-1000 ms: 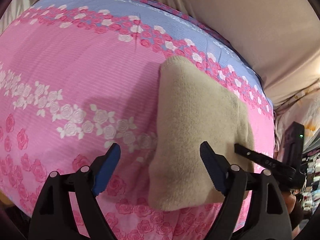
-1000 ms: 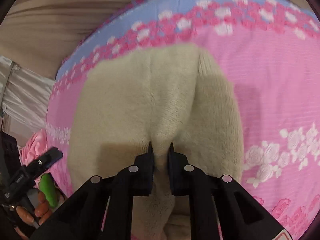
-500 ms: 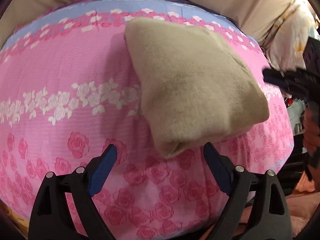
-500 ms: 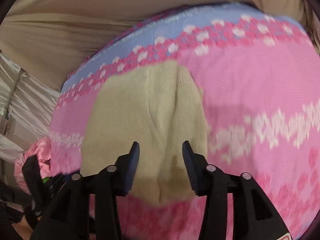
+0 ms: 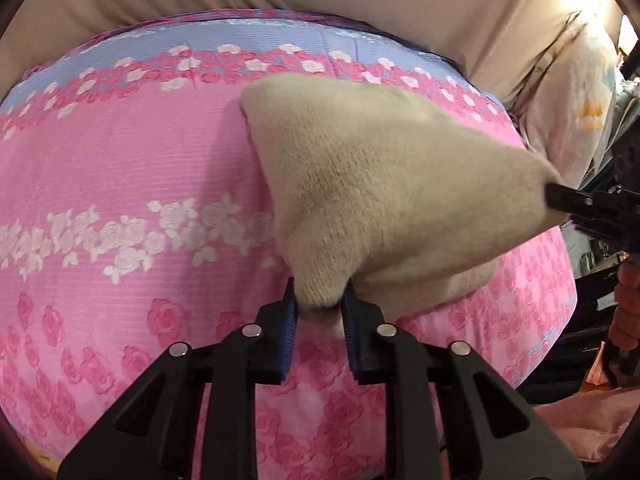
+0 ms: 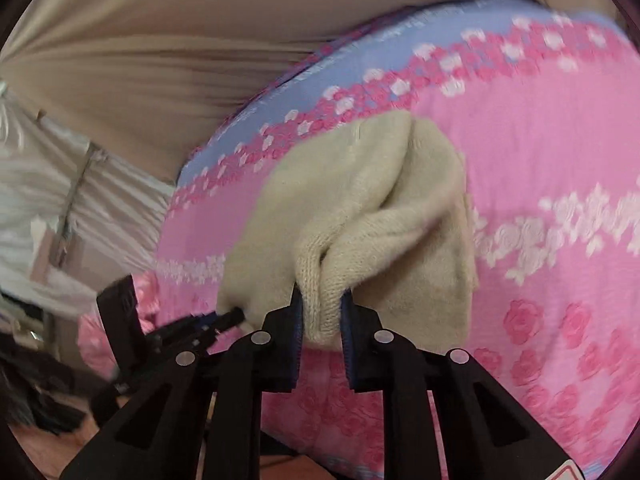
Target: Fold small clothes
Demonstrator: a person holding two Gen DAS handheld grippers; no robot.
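A beige knitted garment lies folded on the pink rose-patterned bedspread. My left gripper is closing, and its blue pads pinch the garment's near corner. At the right edge of the left wrist view my right gripper holds the other near corner, which is pulled up into a point. In the right wrist view the right gripper is closing on a bunched fold of the garment, and the left gripper bites the cloth's left corner.
The bedspread has a blue band along its far edge, with beige fabric behind it. A white patterned cloth hangs at the right. A person's hand and pink cloth sit beyond the bed's right edge.
My left gripper went from wide open to closed on the garment's near corner. My right gripper let go of the fold, drew back and closed on a corner. Both corners now lift.
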